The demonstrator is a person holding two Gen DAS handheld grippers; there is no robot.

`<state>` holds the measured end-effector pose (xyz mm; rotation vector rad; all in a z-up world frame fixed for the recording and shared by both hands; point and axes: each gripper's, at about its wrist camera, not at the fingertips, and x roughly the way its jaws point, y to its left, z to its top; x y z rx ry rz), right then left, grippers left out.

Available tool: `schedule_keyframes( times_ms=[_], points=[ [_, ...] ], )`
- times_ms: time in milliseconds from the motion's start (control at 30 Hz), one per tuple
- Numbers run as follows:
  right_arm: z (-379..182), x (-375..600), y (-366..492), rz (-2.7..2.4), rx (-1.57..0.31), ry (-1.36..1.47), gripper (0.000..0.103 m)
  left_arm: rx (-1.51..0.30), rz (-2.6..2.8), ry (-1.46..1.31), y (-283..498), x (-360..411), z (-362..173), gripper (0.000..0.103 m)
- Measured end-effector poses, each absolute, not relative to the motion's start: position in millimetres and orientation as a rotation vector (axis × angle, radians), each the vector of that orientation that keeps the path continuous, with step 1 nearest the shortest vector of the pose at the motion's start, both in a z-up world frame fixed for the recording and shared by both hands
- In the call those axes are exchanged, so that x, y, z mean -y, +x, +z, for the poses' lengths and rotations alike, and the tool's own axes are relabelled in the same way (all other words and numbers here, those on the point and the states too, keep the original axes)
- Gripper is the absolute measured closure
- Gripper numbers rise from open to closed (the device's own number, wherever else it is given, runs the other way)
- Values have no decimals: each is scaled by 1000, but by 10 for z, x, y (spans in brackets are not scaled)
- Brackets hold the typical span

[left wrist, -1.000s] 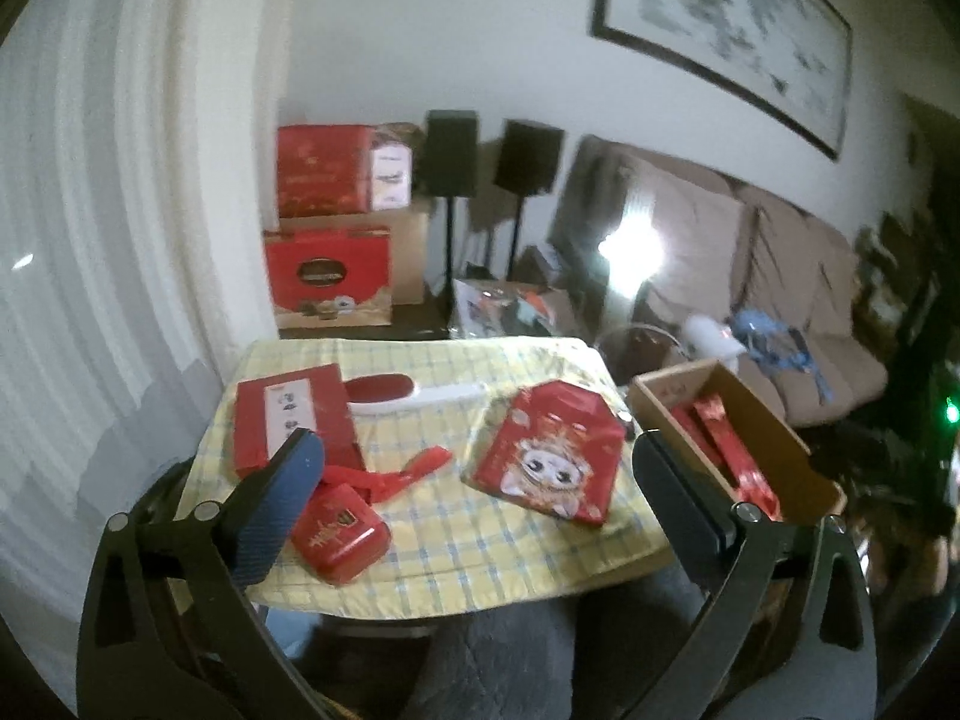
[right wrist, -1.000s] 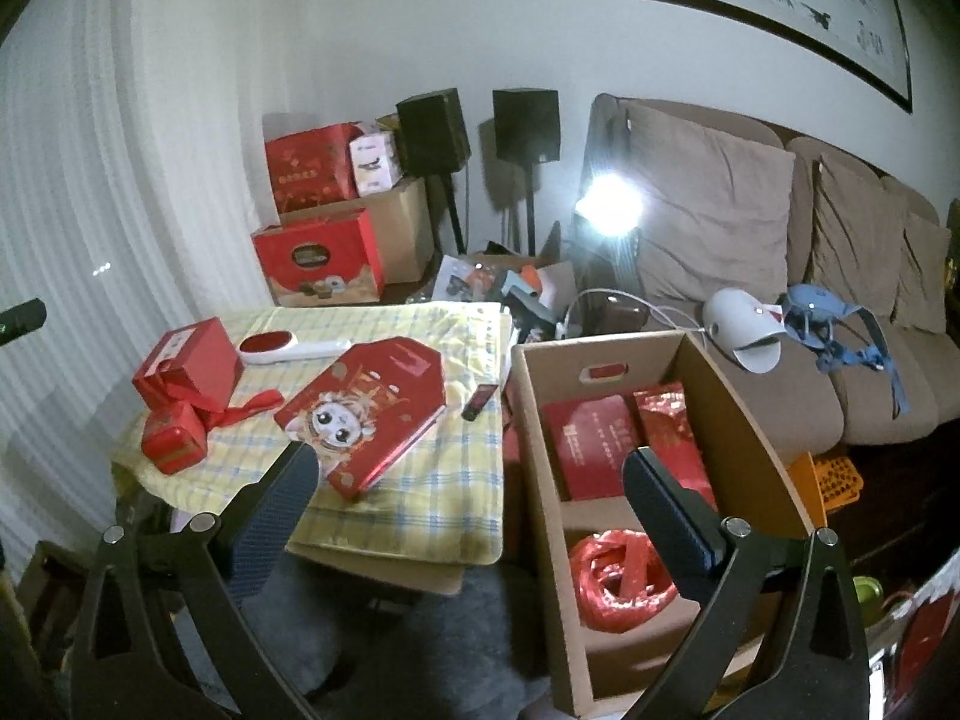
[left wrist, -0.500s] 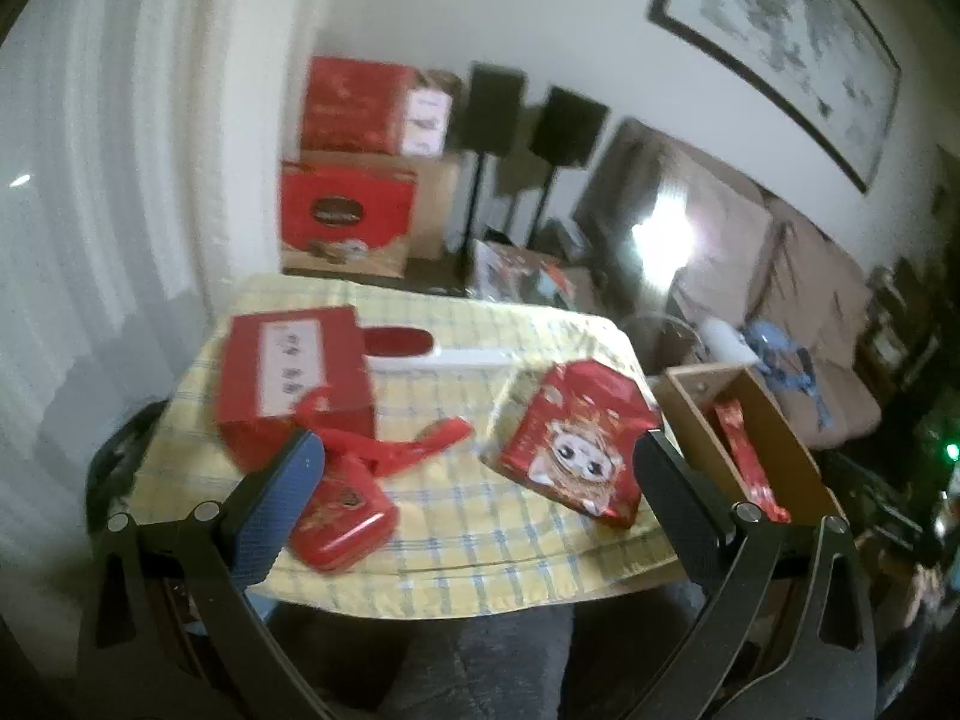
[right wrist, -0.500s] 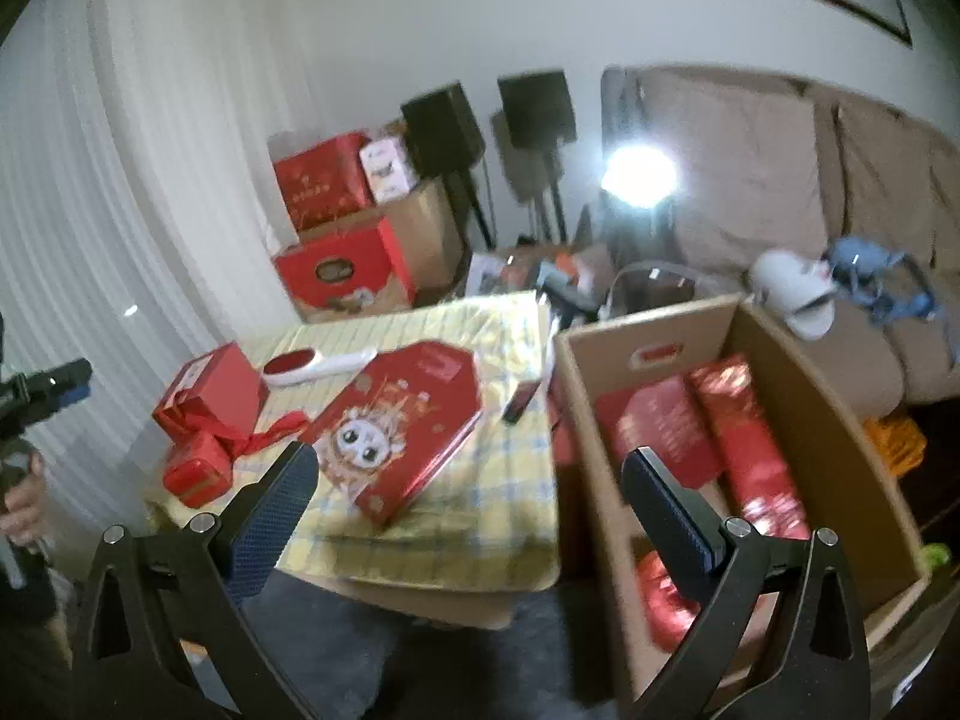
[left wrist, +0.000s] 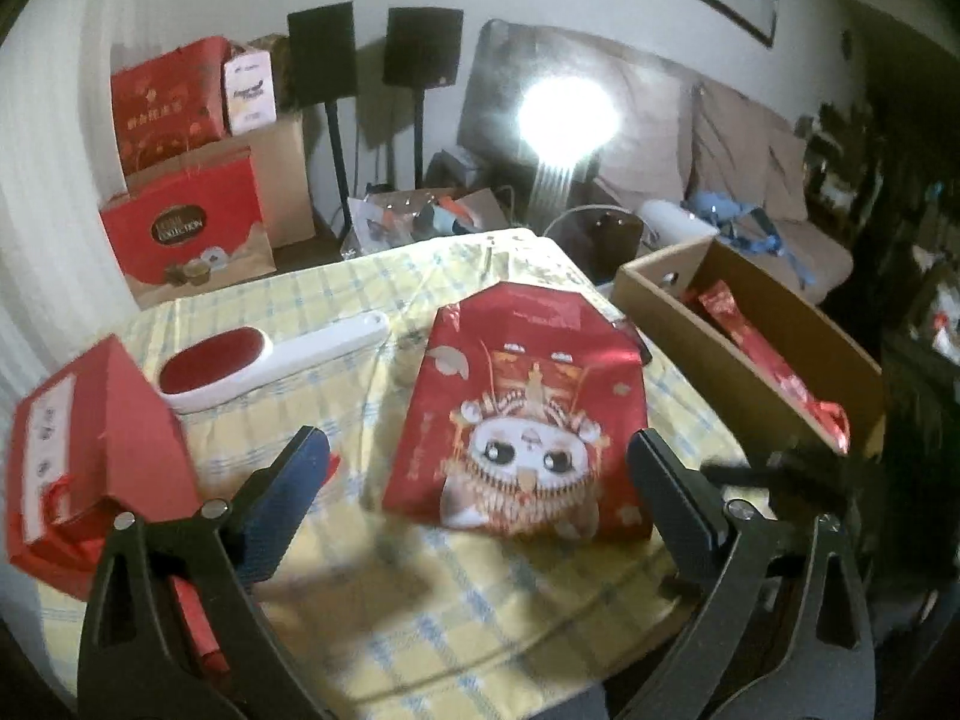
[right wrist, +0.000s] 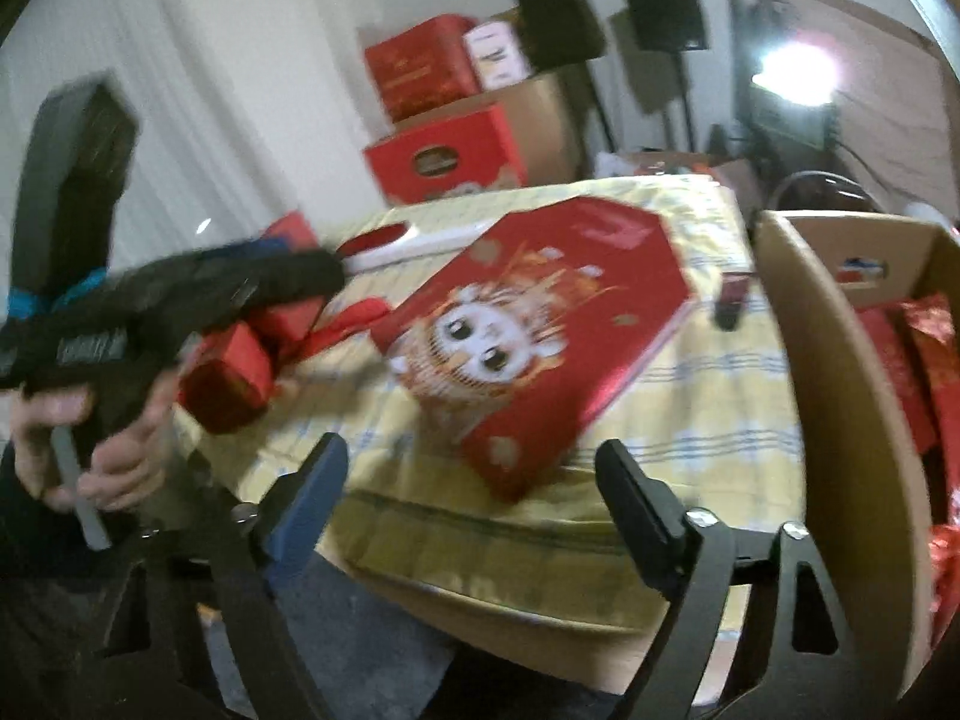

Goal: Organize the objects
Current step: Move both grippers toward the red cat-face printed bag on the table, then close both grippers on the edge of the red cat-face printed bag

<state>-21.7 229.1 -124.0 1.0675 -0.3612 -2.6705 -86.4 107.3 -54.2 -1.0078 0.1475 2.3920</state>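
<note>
A flat red gift box with a cartoon face lies on the yellow checked tablecloth; it also shows in the right wrist view. My left gripper is open, just short of the box's near edge. My right gripper is open, near the box's front corner. A red box stands at the table's left, with a small red tin and ribbon beside it. A white-handled red brush lies behind. The cardboard box right of the table holds red packets.
The left gripper's body and the hand holding it cross the right wrist view at left. Red cartons, two speakers, a bright lamp and a sofa stand behind the table.
Both grippers have moved forward and down toward the table and the cartoon gift box. Both stay open. The left gripper now shows in the right wrist view.
</note>
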Motion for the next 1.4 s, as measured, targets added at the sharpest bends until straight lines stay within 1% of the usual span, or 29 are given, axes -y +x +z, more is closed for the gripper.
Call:
schedule_keyframes(
  times_ms=[67, 100, 133, 167, 200, 233, 300, 333, 400, 433, 500, 633, 700, 767, 867, 967, 1033, 1067, 1167, 1267, 1400],
  points=[
    [-1291, -2233, -242, -2670, 335, 1070, 20, -105, 2382, -1032, -952, -1051, -613, 10],
    [-1311, -2215, -258, -2677, 332, 1070, 20, -84, 2379, -1053, -996, -1025, -654, 15],
    [-1326, -2208, -270, -2679, 338, 1070, 20, -58, 2374, -1073, -1036, -1006, -705, 18],
    [-1341, -2199, -275, -2679, 347, 1068, 20, -29, 2361, -1087, -1076, -987, -758, 20],
    [-1354, -2193, -280, -2682, 352, 1062, 20, -10, 2350, -1097, -1120, -961, -798, 23],
    [-1367, -2189, -286, -2687, 350, 1058, 20, 1, 2334, -1115, -1152, -960, -854, 28],
    [-1417, -2173, -318, -2691, 334, 1065, 20, -3, 2306, -1139, -1195, -967, -933, 32],
    [-1437, -2178, -320, -2682, 336, 1077, 22, -12, 2297, -1159, -1203, -980, -974, 33],
    [-1489, -2186, -319, -2642, 354, 1098, 34, 6, 2239, -1203, -1182, -1009, -1054, 37],
    [-1502, -2186, -317, -2629, 363, 1099, 34, 24, 2201, -1215, -1145, -1027, -1085, 40],
    [-1516, -2182, -313, -2607, 375, 1094, 35, -1, 2154, -1214, -1040, -1097, -1121, 41],
    [-1516, -2205, -299, -2624, 375, 1093, 35, -142, 2195, -1138, -904, -1198, -1061, 42],
    [-1512, -2258, -288, -2650, 396, 1090, 35, -161, 2274, -1097, -931, -1162, -992, 42],
    [-1526, -2299, -294, -2654, 414, 1105, 35, -131, 2317, -1090, -1022, -1092, -958, 41],
    [-1530, -2316, -294, -2661, 434, 1098, 35, -51, 2335, -1171, -1269, -983, -1051, 41],
    [-1523, -2284, -284, -2670, 407, 1101, 34, 8, 2275, -1262, -1377, -951, -1189, 45],
    [-1515, -2261, -270, -2674, 388, 1101, 33, 19, 2251, -1262, -1350, -947, -1219, 47],
    [-1511, -2249, -265, -2680, 375, 1100, 30, 17, 2233, -1267, -1335, -954, -1220, 47],
    [-1506, -2264, -246, -2703, 356, 1100, 29, -8, 2217, -1256, -1250, -956, -1156, 47],
    [-1506, -2324, -237, -2688, 405, 1100, 26, 3, 2205, -1236, -1116, -902, -1036, 47],
    [-1496, -2380, -114, -2653, 477, 1084, 25, 11, 2199, -1205, -874, -856, -889, 46]
  ],
)
